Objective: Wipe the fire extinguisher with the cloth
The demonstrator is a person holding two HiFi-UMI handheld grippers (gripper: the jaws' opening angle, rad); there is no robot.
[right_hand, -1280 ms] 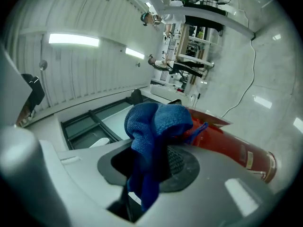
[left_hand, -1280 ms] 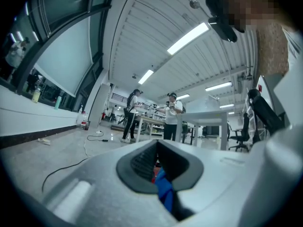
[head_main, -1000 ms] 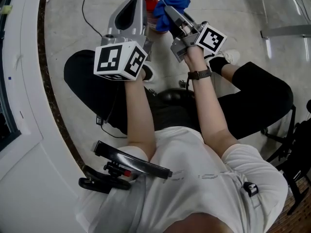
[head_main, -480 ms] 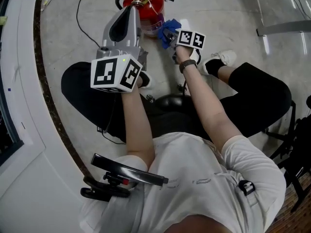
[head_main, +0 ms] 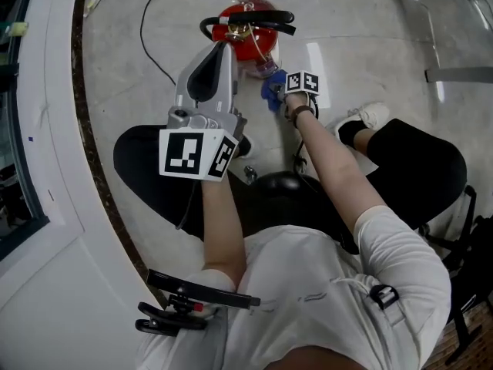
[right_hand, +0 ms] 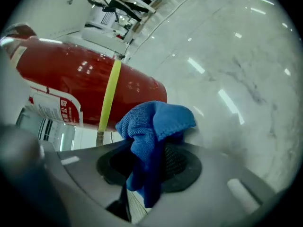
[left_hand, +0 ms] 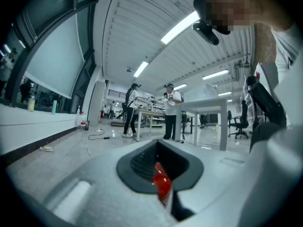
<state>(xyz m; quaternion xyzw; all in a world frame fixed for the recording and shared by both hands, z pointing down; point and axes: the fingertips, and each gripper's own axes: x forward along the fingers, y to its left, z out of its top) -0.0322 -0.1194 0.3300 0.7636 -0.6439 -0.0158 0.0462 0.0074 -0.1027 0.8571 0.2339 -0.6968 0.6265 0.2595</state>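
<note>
On the pale, polished floor of a bright workshop hall, benches and standing people far off: a red fire extinguisher upright, just ahead of a seated person. Right gripper low at the cylinder's near side, jaws clamped on a bunched blue cloth, its fold touching or just short of the red wall beside a yellow band. Left gripper raised above, near the black handle, jaws drawn together with only a sliver of red in the slit; no sure hold on anything. Mid-wipe, by the look of it. Best done by pressing the cloth flat to the curve, sweeping round the cylinder in overlapping passes, and steadying the top against tipping.
</note>
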